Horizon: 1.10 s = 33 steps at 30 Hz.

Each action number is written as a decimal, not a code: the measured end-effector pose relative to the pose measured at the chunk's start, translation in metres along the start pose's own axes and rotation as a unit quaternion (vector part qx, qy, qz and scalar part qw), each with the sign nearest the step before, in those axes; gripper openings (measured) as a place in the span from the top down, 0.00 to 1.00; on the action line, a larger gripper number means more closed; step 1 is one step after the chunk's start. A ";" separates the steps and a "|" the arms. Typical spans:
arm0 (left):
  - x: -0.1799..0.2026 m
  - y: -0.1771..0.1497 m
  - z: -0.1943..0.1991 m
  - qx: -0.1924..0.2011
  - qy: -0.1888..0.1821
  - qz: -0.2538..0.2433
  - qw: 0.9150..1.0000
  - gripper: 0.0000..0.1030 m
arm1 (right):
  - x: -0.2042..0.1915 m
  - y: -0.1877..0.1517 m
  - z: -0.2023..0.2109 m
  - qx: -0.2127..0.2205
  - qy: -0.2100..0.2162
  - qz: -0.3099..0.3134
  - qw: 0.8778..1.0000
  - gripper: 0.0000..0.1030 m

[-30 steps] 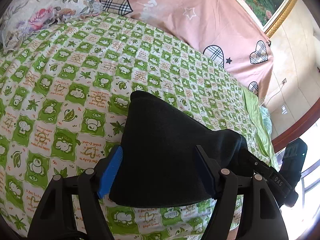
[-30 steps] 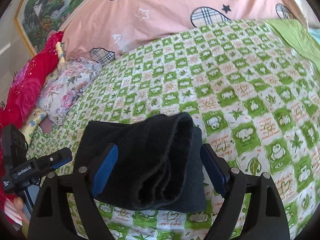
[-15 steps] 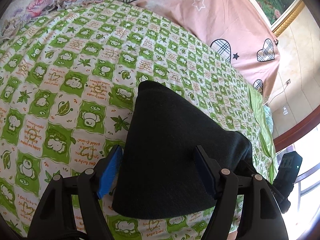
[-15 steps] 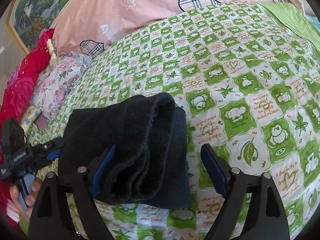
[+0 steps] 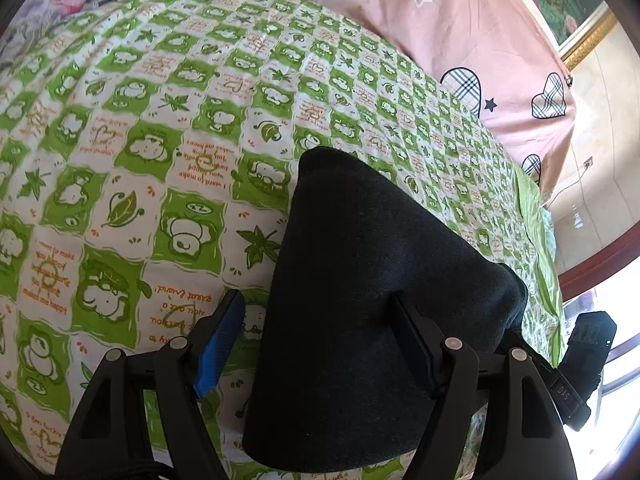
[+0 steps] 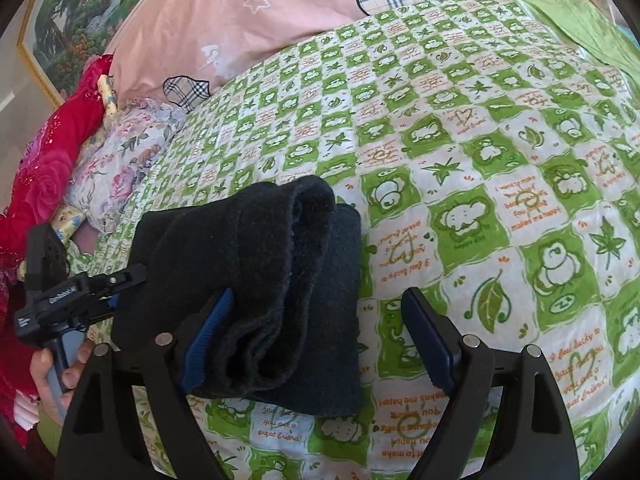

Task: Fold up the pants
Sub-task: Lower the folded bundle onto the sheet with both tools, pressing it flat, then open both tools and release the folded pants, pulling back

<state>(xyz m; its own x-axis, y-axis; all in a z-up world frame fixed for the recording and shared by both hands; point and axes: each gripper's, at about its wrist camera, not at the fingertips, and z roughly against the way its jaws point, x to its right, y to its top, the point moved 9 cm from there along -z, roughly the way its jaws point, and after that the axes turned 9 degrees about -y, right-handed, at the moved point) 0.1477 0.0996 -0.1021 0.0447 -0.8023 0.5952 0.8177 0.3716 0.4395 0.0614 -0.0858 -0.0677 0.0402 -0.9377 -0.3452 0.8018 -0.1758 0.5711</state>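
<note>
- Left gripper (image 5: pixel 316 340) standing open over the near end of the pants (image 5: pixel 372 292); blue near-left pad sitting clear of the cloth with bedsheet (image 5: pixel 120 152) showing in the gap, right finger lying across the top of the bundle, nothing pinched
- Right gripper (image 6: pixel 320 336) also standing open; its left finger resting on the rolled stack of the pants (image 6: pixel 256 280), its right finger hanging over bare sheet well apart from the cloth, no grip
- Pants lying as a thick black folded bundle on the near part of the green checked bedsheet (image 6: pixel 500 160), several layers showing at the right end, the top layers rounded and bulging rather than flat
- Fold judged close to finished, bundle apparently being set down or pressed
- Risk: a finger resting on fleecy cloth could snag and drag the top layer as it is pulling away, opening the fold
- Risk: the puffy upper roll could spring back or slide off the lower layer, since nothing is pinning it
- Risk: soft bedding underneath is giving little support for flattening
- Far off: pink quilt (image 6: pixel 288 28) and floral pillow (image 6: pixel 132 156), well apart from the work
</note>
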 end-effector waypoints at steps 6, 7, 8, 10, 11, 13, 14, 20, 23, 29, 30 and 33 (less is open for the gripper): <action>0.000 -0.001 -0.002 -0.001 0.002 -0.005 1.000 0.27 | -0.003 -0.001 -0.004 -0.012 0.031 -0.008 0.999 0.28; 0.000 -0.001 -0.002 0.000 0.003 -0.005 1.000 0.27 | -0.004 -0.001 -0.005 -0.015 0.037 -0.009 0.999 0.29; 0.001 -0.001 -0.003 0.001 0.004 -0.005 1.000 0.27 | -0.005 -0.002 -0.005 -0.018 0.045 -0.012 0.999 0.33; 0.002 0.000 -0.005 0.004 0.007 -0.007 1.000 0.27 | -0.008 -0.004 -0.007 -0.024 0.056 -0.017 0.998 0.36; 0.002 0.000 -0.005 0.004 0.008 -0.008 1.000 0.28 | -0.008 -0.004 -0.007 -0.023 0.056 -0.017 0.998 0.36; 0.005 -0.001 -0.007 0.004 0.006 -0.007 1.000 0.31 | -0.009 -0.004 -0.006 -0.024 0.060 -0.018 0.998 0.37; 0.006 -0.001 -0.008 0.003 0.002 -0.008 1.000 0.38 | -0.009 -0.004 -0.006 -0.024 0.063 -0.019 0.998 0.39; 0.016 -0.003 -0.002 0.006 0.013 -0.030 0.999 0.51 | -0.016 -0.004 0.002 -0.010 0.073 -0.010 0.997 0.49; 0.021 -0.002 0.008 0.016 0.007 -0.034 0.999 0.58 | -0.020 -0.001 0.008 -0.002 0.076 -0.007 0.997 0.52; 0.035 0.001 0.032 0.033 -0.001 -0.054 0.998 0.66 | -0.036 0.010 0.022 0.022 0.081 0.013 0.996 0.56; 0.036 0.002 0.035 0.036 -0.002 -0.055 0.998 0.66 | -0.038 0.013 0.023 0.024 0.084 0.014 0.996 0.56; 0.040 0.008 0.044 0.050 0.004 -0.065 0.997 0.66 | -0.047 0.023 0.026 0.029 0.095 0.019 0.995 0.57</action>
<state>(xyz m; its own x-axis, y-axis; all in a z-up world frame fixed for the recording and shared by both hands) 0.1307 0.0909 -0.0446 -0.0526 -0.8507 0.5231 0.7553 0.3088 0.5781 0.0625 -0.0532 -0.0194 0.1863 -0.8716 -0.4535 0.7614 -0.1636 0.6273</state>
